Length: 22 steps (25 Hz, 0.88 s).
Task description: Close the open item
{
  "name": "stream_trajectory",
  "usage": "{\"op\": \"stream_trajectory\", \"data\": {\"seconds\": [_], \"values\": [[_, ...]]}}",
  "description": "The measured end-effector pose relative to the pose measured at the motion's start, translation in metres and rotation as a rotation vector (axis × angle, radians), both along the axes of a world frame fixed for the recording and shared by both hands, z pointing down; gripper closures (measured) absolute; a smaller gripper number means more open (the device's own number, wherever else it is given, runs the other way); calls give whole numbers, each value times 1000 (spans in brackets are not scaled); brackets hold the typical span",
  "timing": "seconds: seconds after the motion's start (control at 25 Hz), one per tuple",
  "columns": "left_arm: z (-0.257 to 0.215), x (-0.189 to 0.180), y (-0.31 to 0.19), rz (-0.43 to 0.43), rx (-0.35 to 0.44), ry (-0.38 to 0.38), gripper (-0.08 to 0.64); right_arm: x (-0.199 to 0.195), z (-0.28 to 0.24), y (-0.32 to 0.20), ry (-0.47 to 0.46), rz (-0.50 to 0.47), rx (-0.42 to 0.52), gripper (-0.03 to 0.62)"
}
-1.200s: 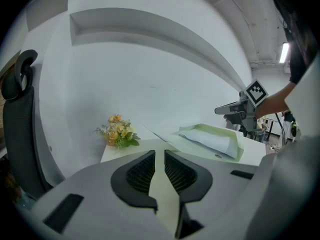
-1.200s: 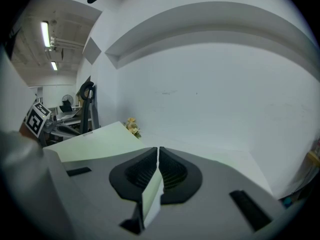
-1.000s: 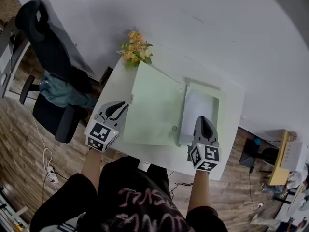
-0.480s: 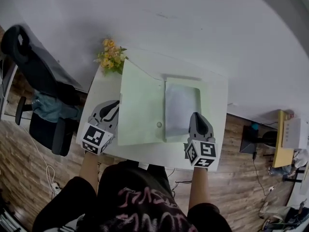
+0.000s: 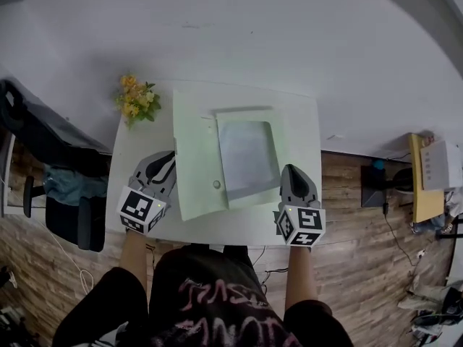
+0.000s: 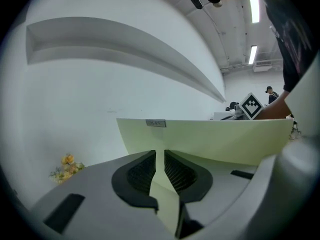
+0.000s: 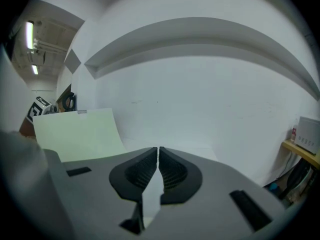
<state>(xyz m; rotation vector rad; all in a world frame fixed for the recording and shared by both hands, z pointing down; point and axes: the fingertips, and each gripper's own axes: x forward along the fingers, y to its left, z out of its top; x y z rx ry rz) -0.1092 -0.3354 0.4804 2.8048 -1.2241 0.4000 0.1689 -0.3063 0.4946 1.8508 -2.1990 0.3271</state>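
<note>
Pinching cover of pale green paper folder on white counter: left claw. Left gripper view shows cover standing curved; head view hides that. Right claw pressed together at folder's right edge. Cover narrower than 0.5 s ago.

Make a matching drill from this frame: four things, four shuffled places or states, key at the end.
1. pale green plastic folder cover
2. white paper stack
3. yellow flower bunch
4. right gripper

A. far left corner of the white table
B. near the table's right side, jaws together
C. raised, pinched in the left gripper
D. lying flat in the open folder

Pairs: 1-C, 2-D, 3-A, 4-B
</note>
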Motion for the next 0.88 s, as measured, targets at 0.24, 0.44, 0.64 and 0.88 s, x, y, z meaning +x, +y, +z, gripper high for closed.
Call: {"op": "stream_trajectory", "data": {"seconds": [0.24, 0.44, 0.64, 0.88], "values": [[-6, 42, -9, 59, 5, -1, 505, 34, -5, 4, -17, 46, 13, 565], [-10, 79, -15, 107, 12, -14, 505, 63, -5, 8, -22, 79, 9, 565], [-9, 120, -18, 167, 12, -26, 505, 90, -2, 12, -26, 105, 6, 565], [0, 174, -22, 252, -5, -27, 505, 122, 4, 20, -35, 153, -6, 565]]}}
